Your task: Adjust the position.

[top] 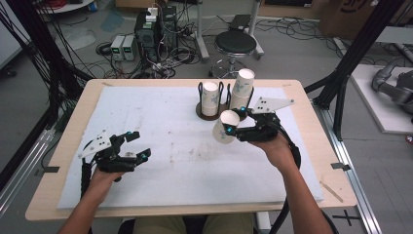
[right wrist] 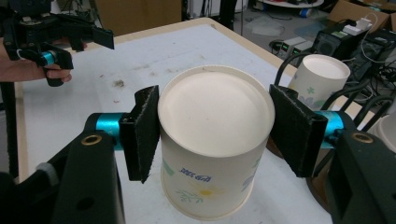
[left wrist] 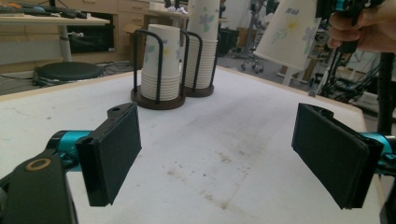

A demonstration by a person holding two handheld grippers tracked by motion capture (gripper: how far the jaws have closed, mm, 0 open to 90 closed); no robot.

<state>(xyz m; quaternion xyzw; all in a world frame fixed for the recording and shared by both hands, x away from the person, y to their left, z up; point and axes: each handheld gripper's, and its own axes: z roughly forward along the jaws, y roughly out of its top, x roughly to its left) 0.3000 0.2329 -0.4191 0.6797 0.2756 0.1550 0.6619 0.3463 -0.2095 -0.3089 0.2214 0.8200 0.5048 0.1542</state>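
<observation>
A white paper cup (top: 225, 127) with a flower print hangs tilted above the white mat, in front of the cup rack. My right gripper (top: 232, 126) is shut on it. In the right gripper view the cup's (right wrist: 215, 140) flat base faces the camera, and both black pads (right wrist: 142, 133) press its sides. The black wire rack (top: 200, 113) holds two stacks of the same cups, a shorter one (top: 210, 97) and a taller one (top: 242, 87). My left gripper (top: 140, 145) hovers low at the mat's left, open with nothing between its jaws (left wrist: 217, 154). From there the held cup (left wrist: 292, 32) shows top right.
The white mat (top: 170, 141) covers most of the wooden table (top: 73, 146) and has a few dark stains in its middle. Beyond the far edge stand a black stool (top: 235, 45) and electronics with cables (top: 156, 29) on the floor. Black frame posts (top: 350, 63) flank the table.
</observation>
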